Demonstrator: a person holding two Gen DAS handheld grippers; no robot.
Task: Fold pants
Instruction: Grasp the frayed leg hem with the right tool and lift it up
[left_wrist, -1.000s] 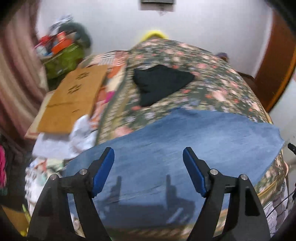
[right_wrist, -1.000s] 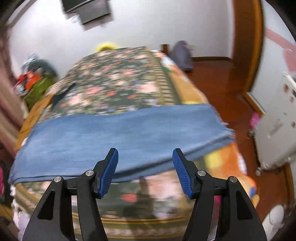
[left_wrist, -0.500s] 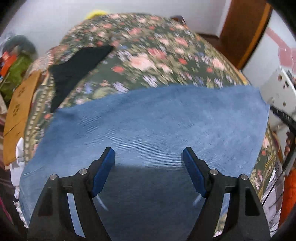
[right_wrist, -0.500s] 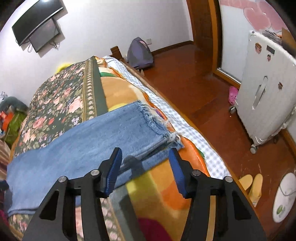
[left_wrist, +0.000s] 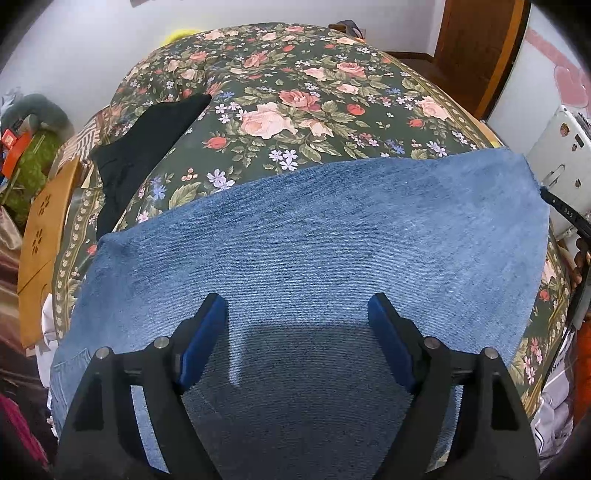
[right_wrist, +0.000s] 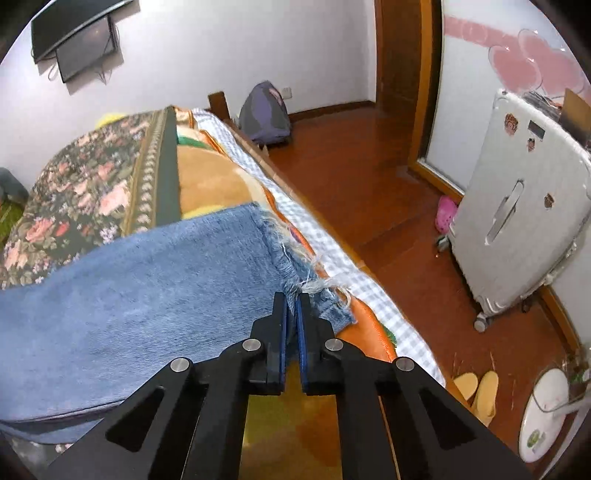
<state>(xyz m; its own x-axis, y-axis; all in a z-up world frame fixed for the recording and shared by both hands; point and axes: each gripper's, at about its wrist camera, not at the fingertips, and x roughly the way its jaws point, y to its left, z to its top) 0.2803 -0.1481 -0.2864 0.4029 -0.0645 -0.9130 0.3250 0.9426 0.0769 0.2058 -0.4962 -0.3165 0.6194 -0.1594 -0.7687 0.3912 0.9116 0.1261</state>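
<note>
The blue jeans (left_wrist: 314, 236) lie flat across the floral bedspread (left_wrist: 295, 92), spreading beneath and ahead of my left gripper (left_wrist: 297, 314), whose jaws stand wide apart above the denim. My right gripper (right_wrist: 291, 299) has its jaws clenched on the frayed hem (right_wrist: 314, 284). Right of those jaws stands a white suitcase (right_wrist: 517, 229) on the wooden floor (right_wrist: 351, 166).

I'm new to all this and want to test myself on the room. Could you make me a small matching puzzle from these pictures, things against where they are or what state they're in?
Things:
1. left gripper
2. right gripper
3. black garment
4. white suitcase

States or places:
A. standing on the wooden floor
B. shut on the jeans' frayed hem
C. open above the denim
D. lying on the floral bedspread

Pairs: 1-C, 2-B, 3-D, 4-A
</note>
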